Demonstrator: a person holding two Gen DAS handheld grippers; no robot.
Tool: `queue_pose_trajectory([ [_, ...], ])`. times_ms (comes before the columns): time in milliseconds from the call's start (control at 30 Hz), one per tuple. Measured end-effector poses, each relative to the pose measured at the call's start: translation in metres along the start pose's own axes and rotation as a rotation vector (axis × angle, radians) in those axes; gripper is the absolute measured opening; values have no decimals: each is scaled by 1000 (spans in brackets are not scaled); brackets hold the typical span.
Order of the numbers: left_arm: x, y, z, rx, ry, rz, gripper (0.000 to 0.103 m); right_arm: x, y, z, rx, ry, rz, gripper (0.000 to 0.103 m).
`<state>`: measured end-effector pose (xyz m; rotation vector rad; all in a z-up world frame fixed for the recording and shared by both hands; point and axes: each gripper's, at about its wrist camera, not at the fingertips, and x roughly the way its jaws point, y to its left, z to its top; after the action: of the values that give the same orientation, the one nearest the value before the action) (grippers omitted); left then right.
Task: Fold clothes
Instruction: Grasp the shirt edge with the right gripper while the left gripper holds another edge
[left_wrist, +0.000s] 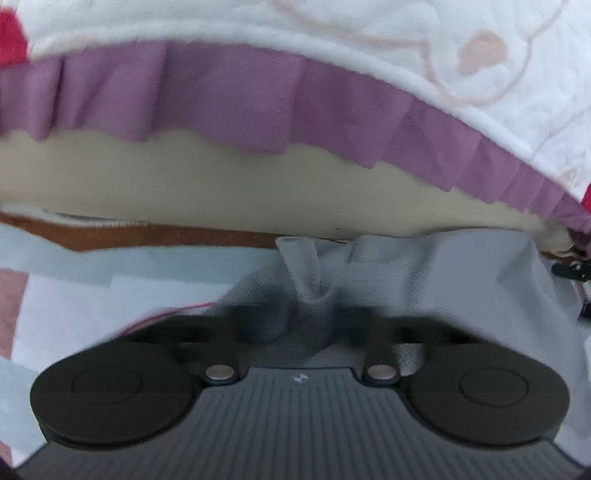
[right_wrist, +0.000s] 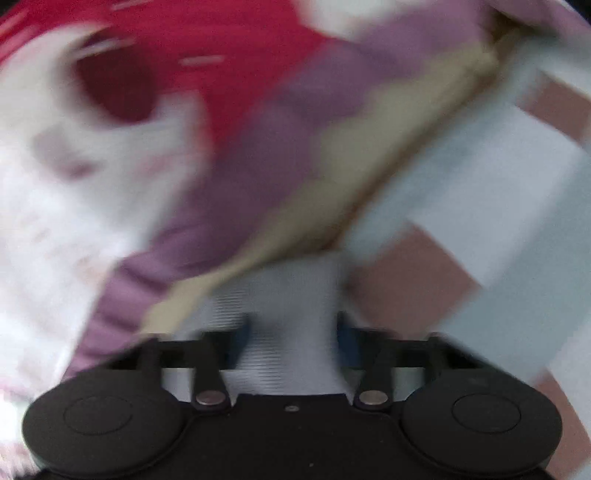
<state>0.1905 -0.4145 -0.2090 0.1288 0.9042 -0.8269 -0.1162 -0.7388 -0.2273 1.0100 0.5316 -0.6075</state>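
Observation:
A grey knit garment (left_wrist: 461, 280) hangs bunched in my left gripper (left_wrist: 310, 325), which is shut on a fold of it; the fingertips are hidden by the cloth. In the right wrist view, which is blurred by motion, my right gripper (right_wrist: 291, 332) is shut on another grey ribbed part of the garment (right_wrist: 291, 295), which fills the gap between the fingers.
A bed with a white fleece blanket (left_wrist: 332, 29), purple frilled skirt (left_wrist: 240, 99) and beige base (left_wrist: 184, 184) lies ahead. A red cloth (right_wrist: 240, 44) lies on the bed. The floor has pale blue and pink checked tiles (left_wrist: 74, 288).

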Motion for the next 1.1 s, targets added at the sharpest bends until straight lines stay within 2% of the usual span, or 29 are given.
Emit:
queue_pose_trajectory([
  [67, -19, -8, -2, 69, -42, 23, 4, -18, 21, -11, -151, -24, 92, 6],
  [100, -41, -9, -6, 114, -94, 24, 4, -29, 29, -19, -212, -24, 139, 6],
  [200, -119, 6, -39, 225, -261, 45, 4, -63, 43, -60, -391, 77, 212, 6],
  [233, -139, 18, -54, 245, -290, 57, 4, -73, 44, -77, -465, 118, 229, 6],
  [300, -159, 37, -79, 246, -218, 85, 4, -82, 37, -113, -603, 252, 197, 6],
  [333, -161, 47, -88, 209, -159, 95, 4, -83, 30, -127, -642, 299, 140, 6],
  [400, -160, 65, -103, 97, -76, 56, 4, -82, 12, -148, -688, 382, 25, 10],
  [467, -156, 75, -112, 37, -16, 57, 4, -88, -6, -151, -607, 362, -2, 12],
  [500, -153, 77, -114, 30, 0, 70, 4, -92, -10, -146, -541, 336, 30, 15],
  [533, -152, 75, -112, 41, -10, 79, 5, -95, -9, -140, -505, 315, 43, 22],
  [567, -150, 73, -110, 52, -20, 89, 5, -97, -8, -135, -475, 295, 55, 36],
  [600, -149, 72, -109, 60, -28, 96, 5, -100, -2, -135, -486, 280, 62, 44],
  [667, -146, 72, -107, 49, -21, 79, 5, -104, 10, -136, -509, 252, 73, 52],
  [833, -145, 72, -107, 47, 2, 67, 5, -92, 12, -149, -552, 249, -18, 54],
  [867, -145, 73, -107, 46, 2, 62, 5, -87, 11, -152, -545, 260, -10, 54],
  [933, -143, 73, -106, 43, -1, 53, 5, -80, 17, -160, -584, 248, -15, 42],
  [967, -142, 72, -106, 46, -7, 52, 5, -78, 23, -165, -624, 229, -27, 14],
  [1000, -141, 71, -105, 50, -13, 50, 5, -76, 29, -169, -665, 207, -39, 4],
  [1100, -138, 65, -92, 116, -76, 81, 5, -86, 58, -152, -788, 78, -102, 4],
])
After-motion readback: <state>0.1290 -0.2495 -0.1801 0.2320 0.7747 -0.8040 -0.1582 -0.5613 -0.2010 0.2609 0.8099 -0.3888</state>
